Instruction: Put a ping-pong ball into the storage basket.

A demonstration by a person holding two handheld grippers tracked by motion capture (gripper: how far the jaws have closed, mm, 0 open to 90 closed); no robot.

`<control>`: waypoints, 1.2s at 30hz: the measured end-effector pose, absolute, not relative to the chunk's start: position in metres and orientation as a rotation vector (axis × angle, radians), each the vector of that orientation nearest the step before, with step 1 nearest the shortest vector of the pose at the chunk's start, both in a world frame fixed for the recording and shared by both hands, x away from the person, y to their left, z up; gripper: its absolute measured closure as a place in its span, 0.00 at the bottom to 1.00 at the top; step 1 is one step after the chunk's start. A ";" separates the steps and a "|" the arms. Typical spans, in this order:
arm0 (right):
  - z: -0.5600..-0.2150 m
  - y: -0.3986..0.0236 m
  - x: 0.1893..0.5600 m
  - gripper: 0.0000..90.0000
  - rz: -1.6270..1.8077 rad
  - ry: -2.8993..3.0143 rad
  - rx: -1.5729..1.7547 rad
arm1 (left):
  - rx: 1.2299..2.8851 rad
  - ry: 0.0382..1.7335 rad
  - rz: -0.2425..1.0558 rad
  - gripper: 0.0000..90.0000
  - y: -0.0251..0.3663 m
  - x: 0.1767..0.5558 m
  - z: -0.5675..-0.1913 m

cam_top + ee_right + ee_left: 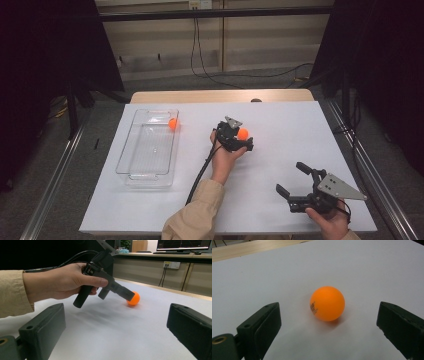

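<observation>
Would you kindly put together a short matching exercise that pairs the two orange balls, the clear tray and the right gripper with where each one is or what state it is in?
Things:
1. Ball by the left gripper
2. Ball in the tray
3. Clear tray
4. Right gripper

Places or states:
A. Held open near the table's near right corner, nothing between its jaws
B. Lying on the white sheet between two open jaws, not gripped
C. At the far end of the clear container
D. Standing on the left part of the table

Pairs: 1-B, 2-C, 3-D, 4-A
</observation>
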State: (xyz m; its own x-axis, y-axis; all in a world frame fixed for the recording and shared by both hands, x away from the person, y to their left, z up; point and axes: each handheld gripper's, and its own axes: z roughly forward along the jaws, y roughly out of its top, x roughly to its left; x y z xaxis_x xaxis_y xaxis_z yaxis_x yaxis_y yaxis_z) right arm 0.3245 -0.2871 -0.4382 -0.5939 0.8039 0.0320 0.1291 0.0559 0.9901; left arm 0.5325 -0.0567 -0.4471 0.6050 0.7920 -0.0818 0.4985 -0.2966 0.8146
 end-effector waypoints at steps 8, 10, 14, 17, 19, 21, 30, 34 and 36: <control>-0.438 -0.287 0.324 0.02 1.583 1.789 0.931 | 1.968 1.031 0.420 0.06 -0.060 0.534 -0.449; -0.438 -0.287 0.325 0.02 1.583 1.789 0.929 | 1.968 1.032 0.423 0.06 -0.061 0.535 -0.449; -0.438 -0.287 0.324 0.02 1.584 1.789 0.929 | 1.997 1.017 0.434 0.07 -0.059 0.537 -0.449; -0.438 -0.286 0.324 0.02 1.586 1.785 0.937 | 1.996 1.020 0.432 0.07 -0.059 0.537 -0.450; -0.438 -0.287 0.324 0.02 1.583 1.793 0.927 | 1.978 1.029 0.443 0.08 -0.060 0.538 -0.452; -0.438 -0.286 0.324 0.02 1.589 1.782 0.941 | 1.991 1.020 0.446 0.09 -0.059 0.539 -0.452; -0.438 -0.287 0.324 0.02 1.589 1.787 0.934 | 1.994 1.019 0.436 0.22 -0.064 0.546 -0.459; -0.439 -0.287 0.324 0.02 1.591 1.791 0.932 | 1.995 1.028 0.434 0.30 -0.067 0.549 -0.462; -0.439 -0.287 0.324 0.02 1.592 1.794 0.932 | 2.005 1.037 0.422 0.31 -0.068 0.550 -0.461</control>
State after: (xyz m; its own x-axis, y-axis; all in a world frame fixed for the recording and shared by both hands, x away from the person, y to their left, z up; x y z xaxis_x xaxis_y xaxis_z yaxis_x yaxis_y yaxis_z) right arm 0.3239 -0.2874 -0.4386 -0.6013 0.7981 0.0381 0.1327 0.0527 0.9898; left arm 0.5505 -0.0681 -0.4614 0.6047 0.7933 -0.0705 0.5181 -0.3245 0.7914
